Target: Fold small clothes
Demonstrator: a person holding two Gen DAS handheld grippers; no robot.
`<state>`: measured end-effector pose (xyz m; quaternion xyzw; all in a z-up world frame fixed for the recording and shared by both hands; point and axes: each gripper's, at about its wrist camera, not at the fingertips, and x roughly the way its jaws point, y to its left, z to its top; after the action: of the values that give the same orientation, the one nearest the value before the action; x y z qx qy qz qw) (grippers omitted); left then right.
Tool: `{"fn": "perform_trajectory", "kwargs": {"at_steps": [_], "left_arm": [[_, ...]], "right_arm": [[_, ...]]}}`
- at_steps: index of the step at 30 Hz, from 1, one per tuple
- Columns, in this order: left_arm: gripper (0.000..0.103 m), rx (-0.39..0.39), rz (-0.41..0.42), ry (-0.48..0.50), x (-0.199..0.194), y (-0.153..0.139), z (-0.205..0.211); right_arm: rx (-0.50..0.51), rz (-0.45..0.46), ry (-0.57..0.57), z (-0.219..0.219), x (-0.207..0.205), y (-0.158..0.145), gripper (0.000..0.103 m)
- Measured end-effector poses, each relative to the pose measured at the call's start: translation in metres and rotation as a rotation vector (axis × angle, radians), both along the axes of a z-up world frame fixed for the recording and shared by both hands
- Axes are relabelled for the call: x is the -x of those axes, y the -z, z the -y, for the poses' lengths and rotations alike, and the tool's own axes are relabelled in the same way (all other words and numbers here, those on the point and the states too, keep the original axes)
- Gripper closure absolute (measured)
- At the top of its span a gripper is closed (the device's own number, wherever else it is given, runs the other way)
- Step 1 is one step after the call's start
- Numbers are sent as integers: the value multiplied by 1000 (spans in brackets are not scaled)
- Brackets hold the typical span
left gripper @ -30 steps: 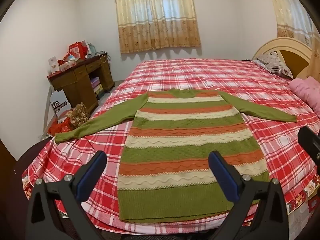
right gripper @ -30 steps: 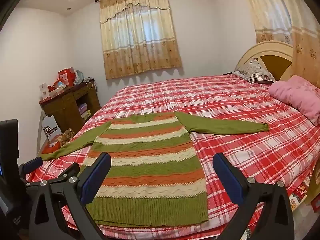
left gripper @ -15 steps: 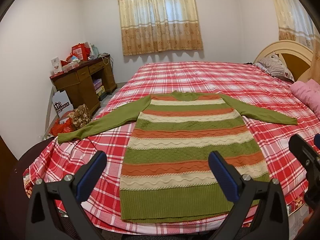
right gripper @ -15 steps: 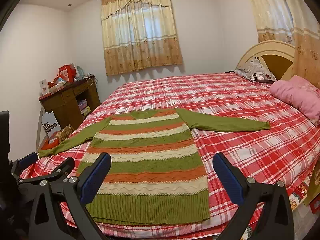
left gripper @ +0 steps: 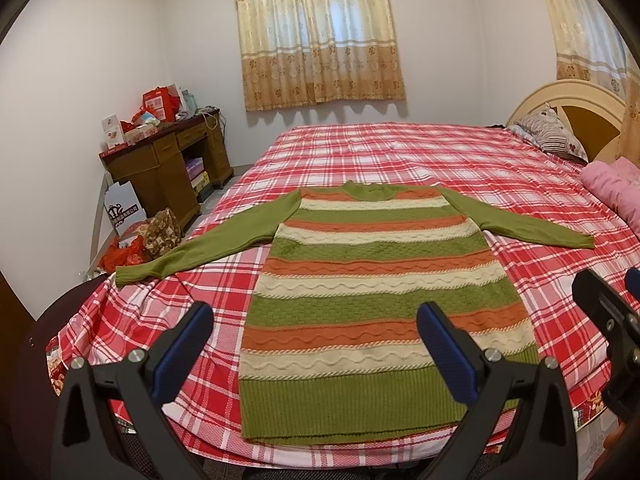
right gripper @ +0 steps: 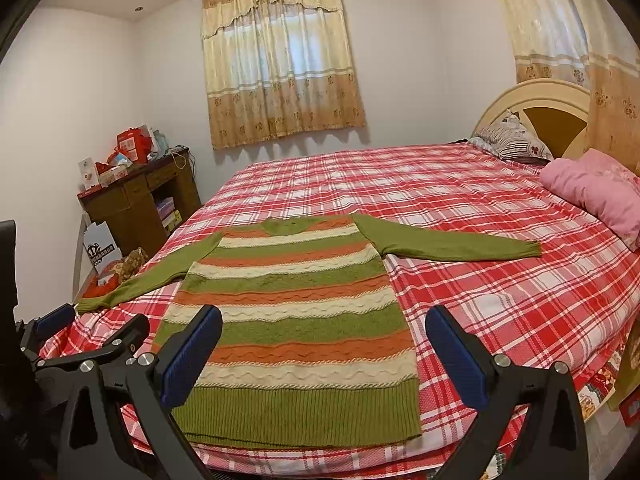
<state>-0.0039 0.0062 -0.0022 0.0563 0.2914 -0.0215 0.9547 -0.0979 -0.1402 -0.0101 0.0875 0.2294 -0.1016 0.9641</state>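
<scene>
Left wrist: sweater [left gripper: 372, 280] flat on bed [left gripper: 400, 152]; desk [left gripper: 168, 160] left, pillow [right gripper: 592, 192] right; both jaws released.

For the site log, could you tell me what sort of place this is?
A home bedroom, most likely: a large bed with a red plaid sheet, a pink pillow and a cluttered brown wooden desk.

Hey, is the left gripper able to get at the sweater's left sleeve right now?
Probably yes. The left gripper is open, and nothing lies between it and the left sleeve, spread flat on the bed, though it needs to move forward and left.
</scene>
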Motion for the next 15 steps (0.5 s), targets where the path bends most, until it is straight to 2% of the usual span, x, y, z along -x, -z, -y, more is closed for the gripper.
{"fn": "perform_trajectory", "kwargs": {"at_steps": [15], "left_arm": [[0, 0, -2, 3, 1, 2, 1]], "right_arm": [[-4, -4, -2, -2, 0, 2, 1]]}}
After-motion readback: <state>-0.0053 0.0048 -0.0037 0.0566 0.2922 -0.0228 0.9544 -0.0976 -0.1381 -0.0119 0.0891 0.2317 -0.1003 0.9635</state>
